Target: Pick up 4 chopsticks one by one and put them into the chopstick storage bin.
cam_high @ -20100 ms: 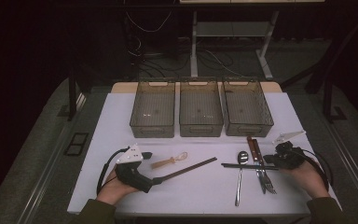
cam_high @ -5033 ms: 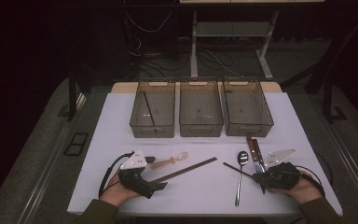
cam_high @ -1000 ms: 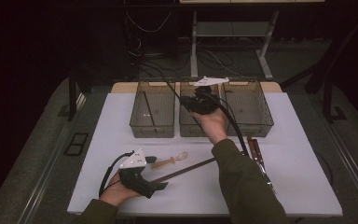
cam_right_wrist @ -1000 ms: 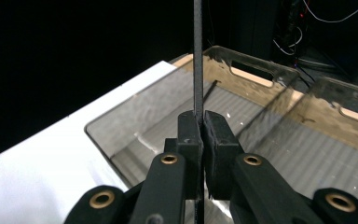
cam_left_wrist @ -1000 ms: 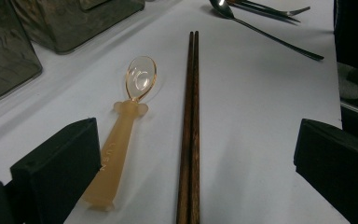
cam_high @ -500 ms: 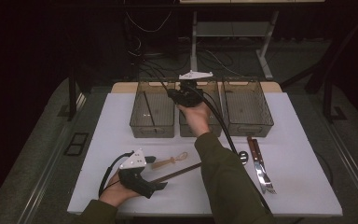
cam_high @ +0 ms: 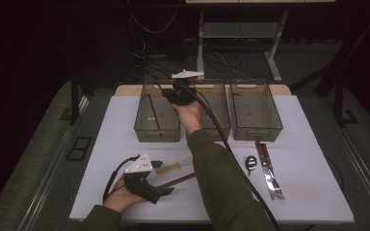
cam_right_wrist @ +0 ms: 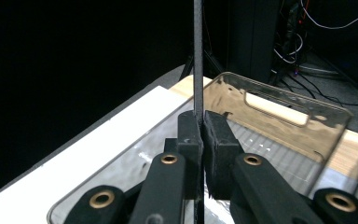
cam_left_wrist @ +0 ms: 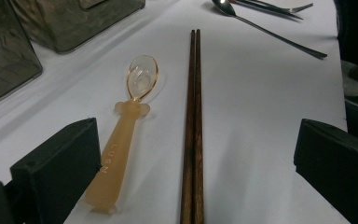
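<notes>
Holding a dark chopstick point(cam_right_wrist: 198, 56) upright between clamped jaws, the right gripper point(cam_high: 176, 94) hangs over the left bin point(cam_high: 157, 114), where another stick already lies. Next, I judge, comes lowering and releasing. The left gripper point(cam_high: 160, 191) rests wide open, empty, facing the wooden chopsticks point(cam_left_wrist: 192, 130) on the surface point(cam_high: 313, 173).

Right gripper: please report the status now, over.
Right gripper shut on black stick, over left bin. Left gripper open, resting by chopsticks. A second stick lies in bin; nothing blocks.
</notes>
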Tool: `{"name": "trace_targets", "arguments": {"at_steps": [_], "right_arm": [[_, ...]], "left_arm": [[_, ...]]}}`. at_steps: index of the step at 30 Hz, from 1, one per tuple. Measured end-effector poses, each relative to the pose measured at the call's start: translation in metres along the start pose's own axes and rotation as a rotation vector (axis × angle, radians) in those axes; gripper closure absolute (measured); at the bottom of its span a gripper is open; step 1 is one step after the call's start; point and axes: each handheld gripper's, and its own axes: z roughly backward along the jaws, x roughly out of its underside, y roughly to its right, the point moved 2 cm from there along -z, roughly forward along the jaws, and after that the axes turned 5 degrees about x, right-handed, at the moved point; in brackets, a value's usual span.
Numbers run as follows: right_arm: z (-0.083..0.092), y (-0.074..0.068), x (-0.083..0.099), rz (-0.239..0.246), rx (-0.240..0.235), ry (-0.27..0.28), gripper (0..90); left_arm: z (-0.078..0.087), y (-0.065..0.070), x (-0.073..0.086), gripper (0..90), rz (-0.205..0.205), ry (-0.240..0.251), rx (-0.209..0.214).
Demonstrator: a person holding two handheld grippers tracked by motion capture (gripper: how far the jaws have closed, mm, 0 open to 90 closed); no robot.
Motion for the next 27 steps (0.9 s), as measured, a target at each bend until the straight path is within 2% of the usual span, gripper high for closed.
{"name": "trace_targets", "arguments": {"at_steps": [8,14,17,19,20,21,23,25,27], "right_arm": [[-0.020,-0.012,0.004,-0.003,0.002,-0.021,85.9],[-0.030,-0.011,0.015,-0.008,0.012,-0.068,85.8],[-0.033,-0.014,0.020,-0.011,0.035,-0.093,85.7],[-0.034,-0.015,0.022,0.016,0.065,-0.117,84.9],[-0.035,-0.014,0.023,0.019,0.082,-0.137,82.0],[-0.035,-0.013,0.024,0.017,0.083,-0.145,75.1],[-0.035,-0.011,0.024,0.008,0.062,-0.169,66.8],[-0.031,-0.009,0.024,0.025,0.070,-0.182,62.4],[-0.027,-0.008,0.022,0.025,0.056,-0.186,59.9]], "left_arm": [[0.001,0.001,-0.001,0.1,-0.003,0.007,0.003],[0.000,0.000,-0.001,0.1,-0.001,0.003,0.006],[-0.001,0.001,-0.001,0.1,-0.008,0.000,0.008],[-0.001,0.001,-0.001,0.1,-0.009,-0.009,0.011],[-0.001,0.002,-0.001,0.1,-0.010,-0.010,0.011],[-0.001,0.002,-0.001,0.1,-0.010,-0.010,0.012],[-0.001,0.001,-0.001,0.1,-0.011,-0.010,0.011],[-0.001,0.001,0.000,0.1,-0.013,-0.006,0.009],[-0.001,0.001,0.000,0.1,-0.013,-0.006,0.007]]}}
